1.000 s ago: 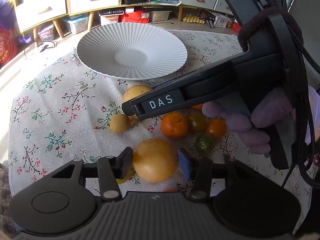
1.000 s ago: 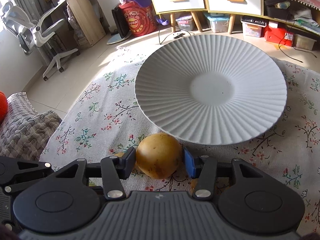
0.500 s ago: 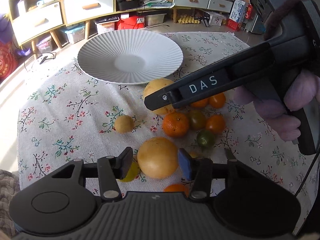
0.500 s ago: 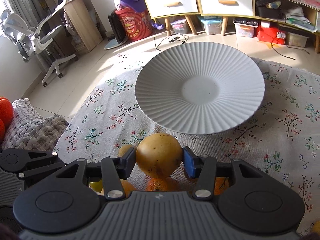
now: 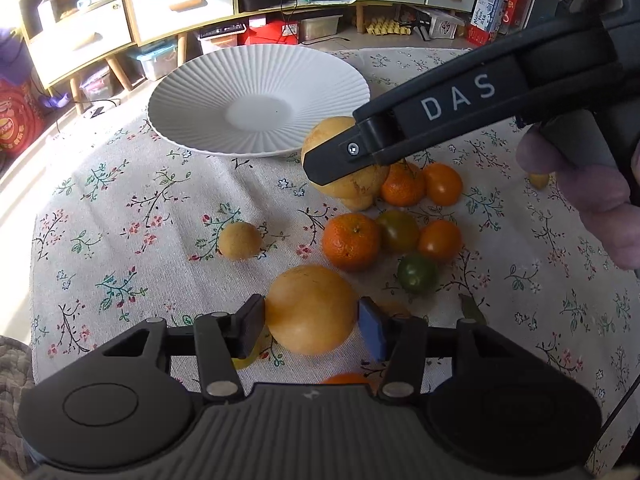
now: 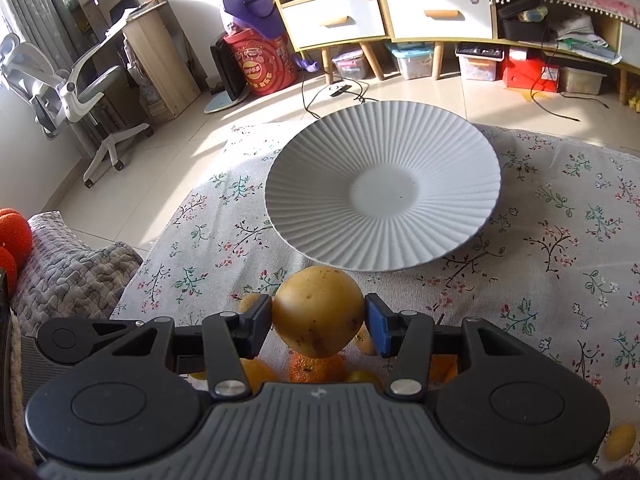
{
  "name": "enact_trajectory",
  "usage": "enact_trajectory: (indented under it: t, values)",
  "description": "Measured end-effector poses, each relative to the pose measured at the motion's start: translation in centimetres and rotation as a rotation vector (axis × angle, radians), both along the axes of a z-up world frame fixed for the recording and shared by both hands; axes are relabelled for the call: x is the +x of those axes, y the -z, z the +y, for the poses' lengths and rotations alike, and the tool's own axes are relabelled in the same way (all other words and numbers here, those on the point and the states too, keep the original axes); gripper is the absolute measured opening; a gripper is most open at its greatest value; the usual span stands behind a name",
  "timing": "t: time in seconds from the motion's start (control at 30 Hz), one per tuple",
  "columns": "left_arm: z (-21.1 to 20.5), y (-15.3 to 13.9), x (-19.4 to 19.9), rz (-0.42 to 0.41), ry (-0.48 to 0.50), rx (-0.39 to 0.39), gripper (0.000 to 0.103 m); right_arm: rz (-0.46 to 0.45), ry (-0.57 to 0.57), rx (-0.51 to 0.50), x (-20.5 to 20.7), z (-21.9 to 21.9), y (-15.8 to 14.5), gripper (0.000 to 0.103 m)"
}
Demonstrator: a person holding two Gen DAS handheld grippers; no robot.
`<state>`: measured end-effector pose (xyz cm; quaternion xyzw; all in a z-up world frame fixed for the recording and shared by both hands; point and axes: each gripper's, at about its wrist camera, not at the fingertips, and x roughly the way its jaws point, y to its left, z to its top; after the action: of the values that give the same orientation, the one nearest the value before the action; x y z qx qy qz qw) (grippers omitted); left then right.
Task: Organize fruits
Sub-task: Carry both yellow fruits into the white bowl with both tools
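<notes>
Left wrist view: left hand-held gripper (image 5: 311,322) clamped on a large yellow-orange round fruit (image 5: 312,309), both pads touching its sides, near the bench edge closest to the camera. Right hand-held gripper (image 6: 318,324) clamped on a yellow pear-like fruit (image 6: 319,311); in the left view that fruit (image 5: 347,160) sits raised above the pile, right beside the near rim of the white ribbed plate (image 5: 256,100), not over it. Gloved hand (image 5: 592,192) on the right tool's grip. Plate is empty and sits toward the far edge of the bench, on the floral cloth (image 5: 120,200). Loose fruit on the cloth mid-bench: mandarin (image 5: 351,241), small yellow-brown fruit (image 5: 239,241) alone to its left, dark green-red tomato (image 5: 398,230), orange tomato (image 5: 440,240), green tomato (image 5: 417,274), plus another mandarin (image 5: 402,189) and orange tomato (image 5: 442,184) under the right tool. Right wrist view: plate (image 6: 382,184) straight ahead, pile visible below the held fruit.
</notes>
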<state>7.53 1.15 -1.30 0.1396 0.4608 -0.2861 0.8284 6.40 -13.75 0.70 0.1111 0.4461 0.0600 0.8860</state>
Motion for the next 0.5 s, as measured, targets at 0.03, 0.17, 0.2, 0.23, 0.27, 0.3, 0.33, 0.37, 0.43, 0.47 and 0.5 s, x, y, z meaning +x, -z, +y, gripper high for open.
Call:
enact_trajectory:
  t: [0.03, 0.17, 0.2, 0.23, 0.27, 0.3, 0.33, 0.37, 0.43, 0.47, 0.5]
  values:
    - [0.0, -0.1, 0.1, 0.001, -0.011, -0.005, 0.039, 0.002, 0.001, 0.002, 0.1, 0.0, 0.1, 0.047]
    - [-0.5, -0.8, 0.3, -0.006, -0.046, -0.020, 0.038, -0.013, 0.011, -0.001, -0.2, -0.1, -0.4, 0.047]
    - [-0.6, -1.0, 0.2, -0.010, -0.050, -0.025, 0.038, -0.022, 0.014, 0.002, -0.4, -0.3, -0.6, 0.047]
    - [-0.6, -1.2, 0.2, -0.015, -0.056, -0.031, 0.038, -0.028, 0.019, 0.005, -0.5, -0.4, -0.8, 0.047]
    - [-0.7, -1.4, 0.2, -0.021, -0.058, -0.035, 0.038, -0.035, 0.024, 0.006, -0.6, -0.5, -1.0, 0.047]
    - [-0.7, -1.6, 0.2, -0.028, -0.061, -0.039, 0.038, -0.040, 0.029, 0.007, -0.6, -0.6, -1.1, 0.047]
    - [-0.7, -1.7, 0.3, -0.034, -0.072, -0.042, 0.038, -0.046, 0.033, 0.007, -0.5, -0.7, -1.2, 0.047]
    - [-0.7, -1.7, 0.4, -0.036, -0.086, -0.042, 0.038, -0.050, 0.038, 0.006, -0.5, -0.9, -1.3, 0.047]
    - [-0.7, -1.8, 0.8, -0.039, -0.116, -0.048, 0.038, -0.057, 0.044, 0.002, -0.2, -1.0, -1.4, 0.047]
    - [-0.6, -1.9, 1.0, -0.040, -0.128, -0.051, 0.038, -0.060, 0.046, 0.000, -0.1, -1.0, -1.5, 0.047]
    - [-0.7, -2.2, 1.3, -0.043, -0.142, -0.058, 0.038, -0.064, 0.050, 0.001, 0.1, -1.2, -1.5, 0.047]
